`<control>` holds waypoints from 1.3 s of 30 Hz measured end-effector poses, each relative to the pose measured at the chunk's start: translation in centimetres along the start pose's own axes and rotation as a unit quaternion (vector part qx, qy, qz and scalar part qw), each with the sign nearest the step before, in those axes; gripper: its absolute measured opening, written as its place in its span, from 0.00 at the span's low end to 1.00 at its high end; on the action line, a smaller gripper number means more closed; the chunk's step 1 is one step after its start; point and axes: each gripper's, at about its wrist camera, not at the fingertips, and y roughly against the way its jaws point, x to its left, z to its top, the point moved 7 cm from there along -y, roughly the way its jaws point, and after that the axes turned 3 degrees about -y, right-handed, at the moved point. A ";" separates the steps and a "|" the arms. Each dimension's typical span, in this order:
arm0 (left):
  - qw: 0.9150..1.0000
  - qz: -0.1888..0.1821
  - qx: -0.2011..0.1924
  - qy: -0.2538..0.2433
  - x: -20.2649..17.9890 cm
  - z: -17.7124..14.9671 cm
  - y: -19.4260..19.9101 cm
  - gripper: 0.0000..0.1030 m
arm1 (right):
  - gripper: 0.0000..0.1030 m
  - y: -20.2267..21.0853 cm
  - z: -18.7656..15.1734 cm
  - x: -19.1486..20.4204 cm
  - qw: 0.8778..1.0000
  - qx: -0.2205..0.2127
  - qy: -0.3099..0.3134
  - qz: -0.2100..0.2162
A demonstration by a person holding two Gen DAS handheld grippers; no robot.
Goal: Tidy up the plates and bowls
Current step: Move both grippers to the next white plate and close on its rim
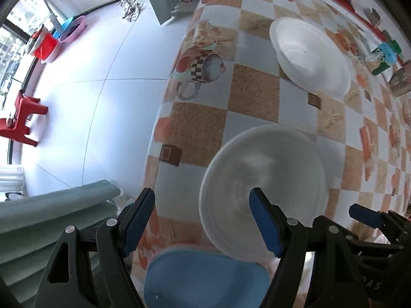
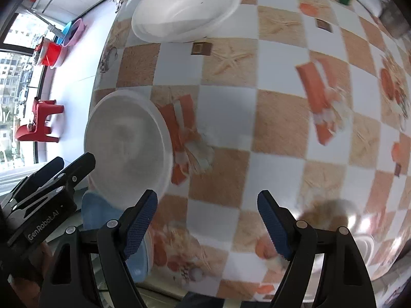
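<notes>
Gaping wide, both tools [image 1: 203, 220] [image 2: 208, 222] empty-jawed above table [image 2: 231, 118].

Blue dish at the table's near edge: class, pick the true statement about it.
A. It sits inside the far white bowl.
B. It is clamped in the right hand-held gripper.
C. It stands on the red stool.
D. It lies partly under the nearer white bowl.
D: the nearer white bowl overlaps the blue dish at the table edge, and the right hand-held gripper is open and empty.
</notes>
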 end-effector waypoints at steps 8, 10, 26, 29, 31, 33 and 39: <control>1.000 0.009 0.022 -0.005 -0.4 0.8 -2.5 0.77 | 0.79 -2.8 0.9 1.2 1.000 0.017 0.007 0.000; 1.000 0.007 0.027 -0.006 -0.6 0.8 -2.9 0.75 | 0.79 -2.9 0.9 1.6 1.000 0.016 0.013 0.002; 0.996 -0.030 0.054 -0.069 -9.4 -0.9 -3.9 0.28 | 0.32 -3.3 0.1 -0.5 0.999 0.027 0.004 0.038; 0.994 -0.037 0.058 -0.083 -11.8 -1.4 -3.9 0.28 | 0.32 -2.8 -0.3 -2.1 0.999 0.029 -0.006 0.039; 0.993 -0.039 0.057 -0.093 -13.3 -1.9 -3.9 0.28 | 0.32 -2.4 -0.6 -3.4 0.999 0.030 -0.015 0.037; 0.992 -0.039 0.054 -0.104 -15.1 -2.3 -3.6 0.28 | 0.32 -2.1 -0.9 -4.5 0.999 0.028 -0.020 0.033; 0.990 -0.040 0.050 -0.125 -18.8 -3.6 -3.5 0.28 | 0.32 -1.6 -1.9 -7.8 0.998 0.032 -0.041 0.029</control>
